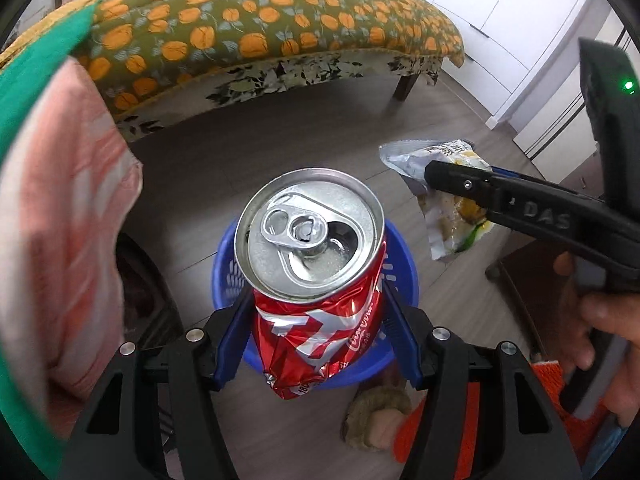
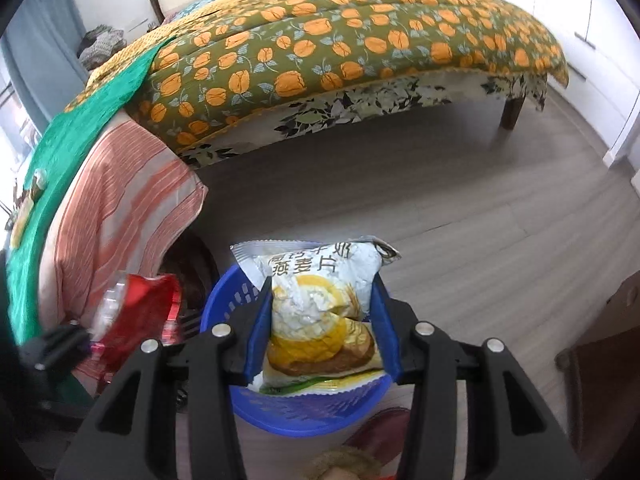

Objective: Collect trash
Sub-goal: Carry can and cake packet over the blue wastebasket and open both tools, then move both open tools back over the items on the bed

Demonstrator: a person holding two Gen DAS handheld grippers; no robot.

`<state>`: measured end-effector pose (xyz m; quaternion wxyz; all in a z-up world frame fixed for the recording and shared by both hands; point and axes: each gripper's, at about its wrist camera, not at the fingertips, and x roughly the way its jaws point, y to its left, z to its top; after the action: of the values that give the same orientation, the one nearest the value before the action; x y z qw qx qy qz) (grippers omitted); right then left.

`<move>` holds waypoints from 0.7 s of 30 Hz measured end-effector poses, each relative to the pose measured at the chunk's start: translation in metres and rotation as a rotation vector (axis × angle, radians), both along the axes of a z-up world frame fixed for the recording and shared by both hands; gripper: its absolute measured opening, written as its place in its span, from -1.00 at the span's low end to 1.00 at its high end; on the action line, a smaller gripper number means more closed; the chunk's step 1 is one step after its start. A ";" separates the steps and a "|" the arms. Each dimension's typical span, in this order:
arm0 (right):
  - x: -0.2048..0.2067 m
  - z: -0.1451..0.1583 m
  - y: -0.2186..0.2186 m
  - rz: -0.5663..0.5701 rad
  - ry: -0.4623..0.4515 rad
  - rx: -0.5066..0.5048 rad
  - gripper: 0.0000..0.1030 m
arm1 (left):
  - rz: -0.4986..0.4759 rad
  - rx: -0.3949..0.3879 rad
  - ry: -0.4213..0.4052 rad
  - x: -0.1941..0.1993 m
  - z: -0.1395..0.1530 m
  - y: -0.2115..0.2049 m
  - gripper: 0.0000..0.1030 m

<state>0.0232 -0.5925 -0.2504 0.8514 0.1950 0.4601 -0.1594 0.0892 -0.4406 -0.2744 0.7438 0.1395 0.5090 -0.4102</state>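
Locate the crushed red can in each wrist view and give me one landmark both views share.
Left wrist view: the crushed red can fills the centre, held between the left gripper's jaws, directly above the blue basket.
Right wrist view: the can is a blurred red shape at the lower left, left of the basket.
Shared landmark: the blue basket; the bed's orange-flowered quilt also spans the top of both.

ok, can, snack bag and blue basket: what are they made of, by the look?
Can: thin metal, likely aluminium; bare shiny top, glossy red printed wall creased and dented. Snack bag: printed plastic film, probably foil-lined; silvery crimped edge, crinkles. Blue basket: moulded plastic, smooth with a slight sheen; slotted wall.
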 end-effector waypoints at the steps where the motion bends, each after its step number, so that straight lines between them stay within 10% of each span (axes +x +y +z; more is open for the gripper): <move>1: 0.001 -0.002 -0.002 -0.003 -0.004 0.024 0.07 | 0.000 0.002 -0.002 0.002 -0.005 -0.004 0.34; 3: 0.001 -0.002 -0.007 -0.022 -0.022 0.049 0.47 | 0.015 0.024 -0.010 0.008 -0.011 -0.010 0.50; 15: -0.014 0.046 0.013 -0.093 -0.145 -0.093 0.72 | 0.000 -0.153 -0.137 -0.024 0.092 0.064 0.79; 21: -0.009 0.071 0.060 -0.020 -0.220 -0.241 0.74 | 0.065 -0.120 -0.191 -0.027 0.102 0.138 0.81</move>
<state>0.0138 -0.5321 -0.1791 0.9124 0.1121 0.3395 -0.1995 0.0620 -0.3030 -0.1728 0.8089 0.1167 0.4146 -0.4002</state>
